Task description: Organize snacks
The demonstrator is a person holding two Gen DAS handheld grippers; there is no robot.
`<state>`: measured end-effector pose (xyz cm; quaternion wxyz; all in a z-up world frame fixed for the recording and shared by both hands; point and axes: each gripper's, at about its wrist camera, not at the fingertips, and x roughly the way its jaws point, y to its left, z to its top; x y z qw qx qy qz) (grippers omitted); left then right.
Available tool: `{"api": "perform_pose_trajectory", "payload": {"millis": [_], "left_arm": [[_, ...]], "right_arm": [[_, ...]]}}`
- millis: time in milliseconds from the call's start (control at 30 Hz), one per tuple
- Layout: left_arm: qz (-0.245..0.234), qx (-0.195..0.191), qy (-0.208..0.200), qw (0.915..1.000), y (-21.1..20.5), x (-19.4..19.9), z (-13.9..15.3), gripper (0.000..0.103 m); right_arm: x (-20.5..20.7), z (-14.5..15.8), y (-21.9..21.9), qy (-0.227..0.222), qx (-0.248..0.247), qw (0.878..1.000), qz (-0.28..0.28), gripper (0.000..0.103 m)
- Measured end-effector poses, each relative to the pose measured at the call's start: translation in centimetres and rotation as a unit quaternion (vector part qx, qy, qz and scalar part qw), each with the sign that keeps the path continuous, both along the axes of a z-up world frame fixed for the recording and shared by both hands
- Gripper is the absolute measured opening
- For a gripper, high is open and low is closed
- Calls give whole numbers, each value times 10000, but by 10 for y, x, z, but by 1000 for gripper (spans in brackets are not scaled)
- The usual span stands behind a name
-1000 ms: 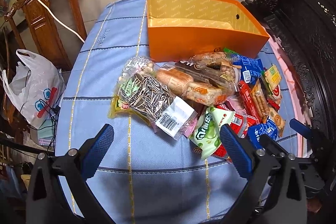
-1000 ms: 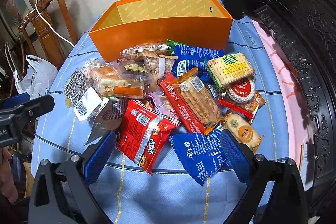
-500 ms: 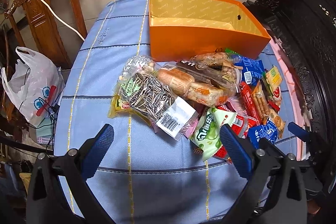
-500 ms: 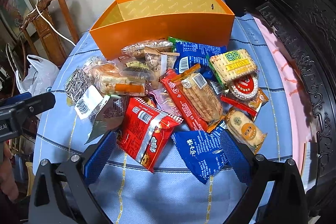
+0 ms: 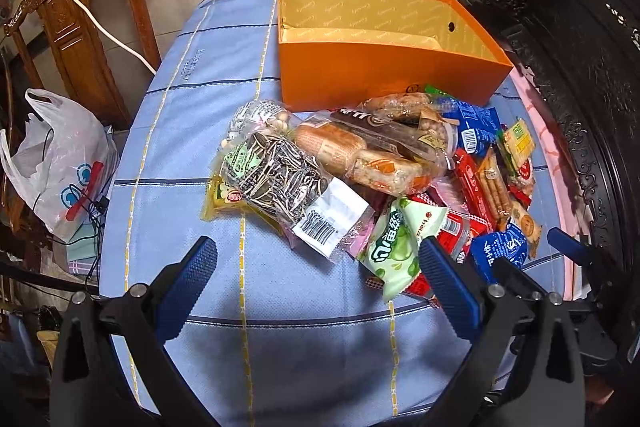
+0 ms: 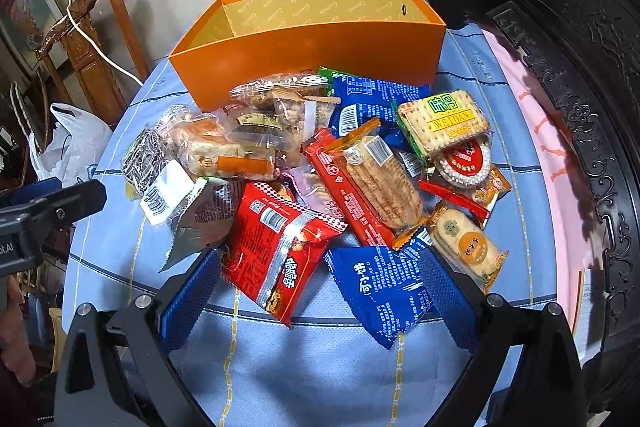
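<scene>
Item: orange box (image 5: 384,75), far side of the worktop (image 5: 180,155), open top toward us, nothing visible inside. We judge it the destination, set just behind the heap so each packet has a short trip.

Item: snack pile (image 6: 340,167), loose on the blue cloth, its far edge touching the box's front wall. None is sorted yet, by our reading. We list: seed bag (image 5: 276,175) at the left edge; bread pack (image 5: 368,155) beside it; green pouch (image 5: 396,247) near; red packet (image 6: 276,247) and blue packet (image 6: 384,287) nearest the right fingers; cracker pack (image 6: 444,123) on the right.

Item: left gripper (image 5: 316,275), fingers spread wide and released, holding nothing, poised over bare cloth on the near side of the seed bag.

Item: right gripper (image 6: 320,291), fingers likewise released, straddling the red and blue packets from above; we cannot tell whether they touch.

Not itemised: packets overlap, so lower ones are hidden and uncounted; most labels are too small to read. The box floor near its front wall is out of sight. A white bag (image 5: 60,163) sits off the worktop's left edge; its contents are unclear.
</scene>
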<state>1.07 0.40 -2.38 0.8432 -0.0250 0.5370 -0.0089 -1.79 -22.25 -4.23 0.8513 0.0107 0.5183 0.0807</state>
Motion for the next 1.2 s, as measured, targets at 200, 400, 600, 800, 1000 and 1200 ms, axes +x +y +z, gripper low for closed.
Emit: {"api": "perform_pose_trajectory", "payload": {"millis": [200,400,600,800,1000,1200], "left_arm": [[-7,-4,17,10000,0,0,0,99],[1,-10,12,10000,0,0,0,99],[-4,0,16,10000,1,0,0,99],[0,11,60,10000,1,2,-1,99],[-2,5,105,9999,2,3,-4,99],[-88,-97,203,9997,3,11,-20,99]], "right_arm": [[0,0,-1,6,-9,10000,13,99],[1,0,-1,8,-12,10000,22,99],[1,0,0,34,-11,10000,34,99],[2,-1,2,64,-16,10000,56,99],[3,-4,-2,84,-22,10000,-12,99],[4,-20,-39,282,280,9970,-658,99]]}}
